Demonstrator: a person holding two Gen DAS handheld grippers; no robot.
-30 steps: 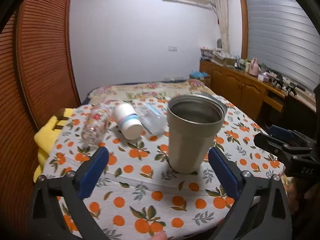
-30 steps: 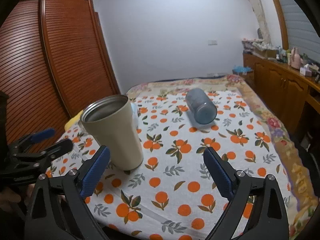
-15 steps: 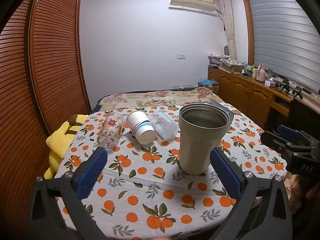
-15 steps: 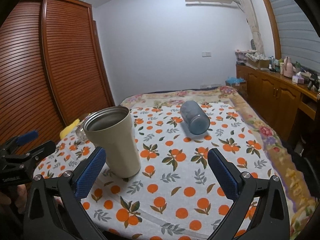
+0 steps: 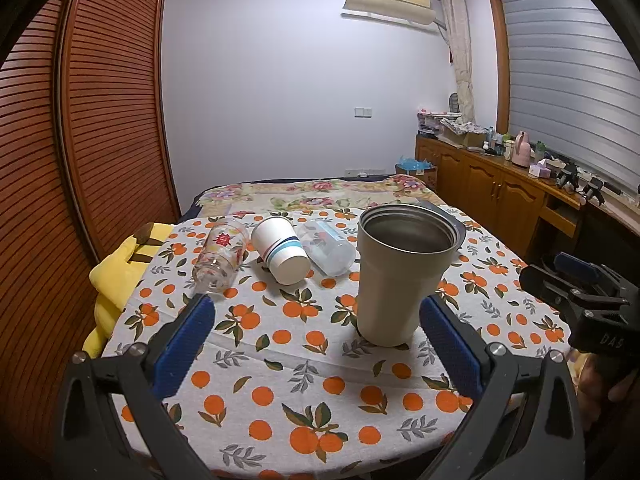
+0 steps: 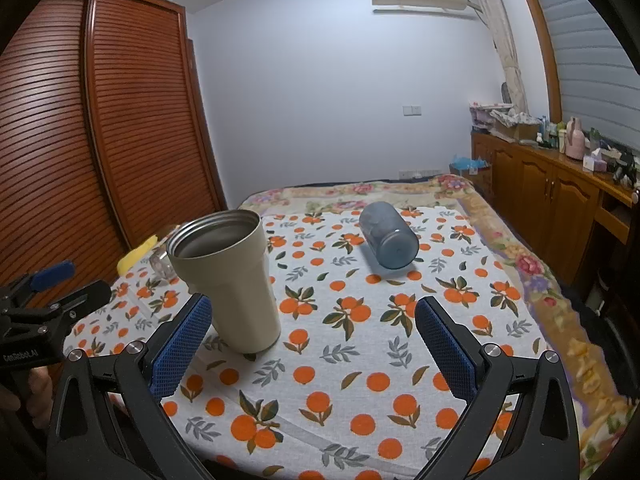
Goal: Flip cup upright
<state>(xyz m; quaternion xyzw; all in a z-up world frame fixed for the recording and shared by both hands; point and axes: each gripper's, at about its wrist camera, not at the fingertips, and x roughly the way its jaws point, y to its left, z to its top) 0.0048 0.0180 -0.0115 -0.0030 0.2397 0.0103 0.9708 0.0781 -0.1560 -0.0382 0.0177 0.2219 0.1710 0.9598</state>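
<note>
A beige metal tumbler (image 5: pixel 400 276) stands upright, mouth up, on the orange-print tablecloth (image 5: pixel 304 380); it also shows in the right wrist view (image 6: pixel 232 280). My left gripper (image 5: pixel 316 344) is open and empty, hovering in front of the tumbler without touching it. My right gripper (image 6: pixel 312 344) is open and empty, to the right of the tumbler. A blue-grey cup (image 6: pixel 387 234) lies on its side further back. A white paper cup (image 5: pixel 280 255), a printed glass (image 5: pixel 219 254) and a clear plastic cup (image 5: pixel 328 249) lie on their sides behind the tumbler.
A yellow plush toy (image 5: pixel 116 272) sits at the table's left edge. A slatted wooden wardrobe (image 5: pixel 80 128) stands on the left. Wooden cabinets (image 6: pixel 560 200) with clutter run along the right wall. A floral bedspread (image 5: pixel 320 192) lies beyond the table.
Both grippers have drawn back and risen from the tumbler, which stays upright. More of the table and the lying cups now shows.
</note>
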